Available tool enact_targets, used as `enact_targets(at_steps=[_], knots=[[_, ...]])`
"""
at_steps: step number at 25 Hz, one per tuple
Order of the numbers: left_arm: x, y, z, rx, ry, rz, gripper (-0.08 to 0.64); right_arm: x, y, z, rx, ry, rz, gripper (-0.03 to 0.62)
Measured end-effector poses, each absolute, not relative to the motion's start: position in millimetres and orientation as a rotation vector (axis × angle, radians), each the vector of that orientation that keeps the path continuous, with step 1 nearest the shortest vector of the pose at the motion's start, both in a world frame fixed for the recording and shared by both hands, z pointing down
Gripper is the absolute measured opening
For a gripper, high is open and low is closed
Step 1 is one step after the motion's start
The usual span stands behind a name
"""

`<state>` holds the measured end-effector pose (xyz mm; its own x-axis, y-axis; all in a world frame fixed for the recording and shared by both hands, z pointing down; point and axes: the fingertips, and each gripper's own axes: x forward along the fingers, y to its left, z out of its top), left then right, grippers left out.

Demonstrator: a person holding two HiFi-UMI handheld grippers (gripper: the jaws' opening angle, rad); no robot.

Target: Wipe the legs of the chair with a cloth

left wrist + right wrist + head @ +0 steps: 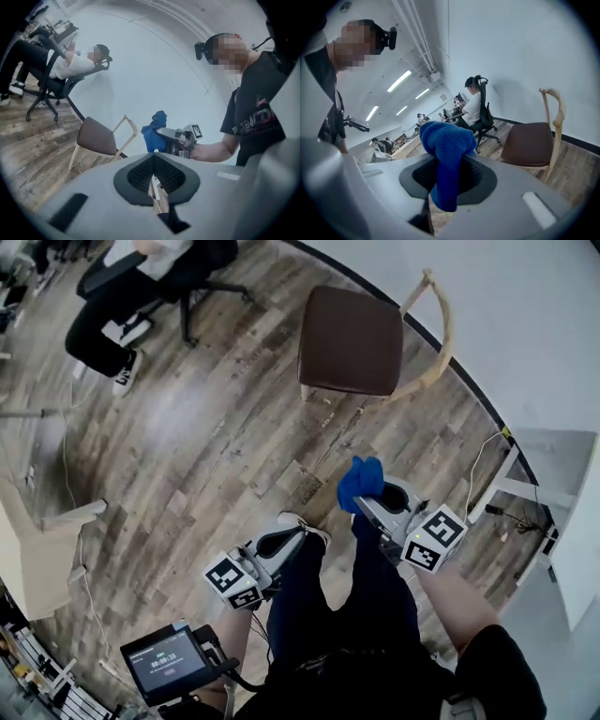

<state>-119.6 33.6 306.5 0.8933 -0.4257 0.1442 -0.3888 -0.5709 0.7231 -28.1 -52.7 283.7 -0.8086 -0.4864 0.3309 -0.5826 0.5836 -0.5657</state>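
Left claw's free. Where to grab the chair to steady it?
Likely the curved wooden back rail, left claw coming down across it: it's a thin bar standing clear above the seat, with open space beneath. The seat looks too broad to pinch.

Floor (216, 427): grey-brown wood planks. Far left, a seated person (103, 315) in dark trousers and a white top, on a black office chair (190, 304). White wall (525, 315) curves along the right, with a white stand (525, 488) and a thin cable (480, 465) beside it. A small lit screen (167, 662) sits lower left. Pale furniture (37, 559) is at the left edge. Strip lights (398, 80) on the ceiling.
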Motion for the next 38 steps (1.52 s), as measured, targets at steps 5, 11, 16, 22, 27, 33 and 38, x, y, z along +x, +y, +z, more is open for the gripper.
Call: enact_targets(at_steps=[5,11,16,22,27,33,38], knots=[[-119.8,43.5,216.8,2.324,-0.519,-0.079,-0.002,-25.3,-6.1,185.8,0.996,-2.784,0.942,0.092],[-99.3,80.6,147.0,2.423,-0.517,-0.054,-0.002,-5.2,54.0,134.1,1.023,-2.812,0.943,0.092],[-64.6,136.0,119.6,2.424,-0.595,-0.102,-0.002,31.3,101.2,113.7,0.988,-2.846,0.990,0.092],[-8.2,210.0,107.9,2.382,-0.639,-0.097,-0.002,79.6,169.9,91.3,0.893,-2.874,0.963,0.092],[31.9,260.7,90.1,2.379,-0.630,-0.076,-0.002,114.7,225.2,82.3,0.870,-2.888,1.005,0.092],[48.7,271.7,84.1,2.378,-0.585,-0.052,-0.002,129.7,247.6,95.0,0.863,-2.852,1.116,0.092],[52.0,277.4,83.9,2.366,-0.567,-0.051,-0.002,130.4,265.4,95.6,0.882,-2.847,1.175,0.092]])
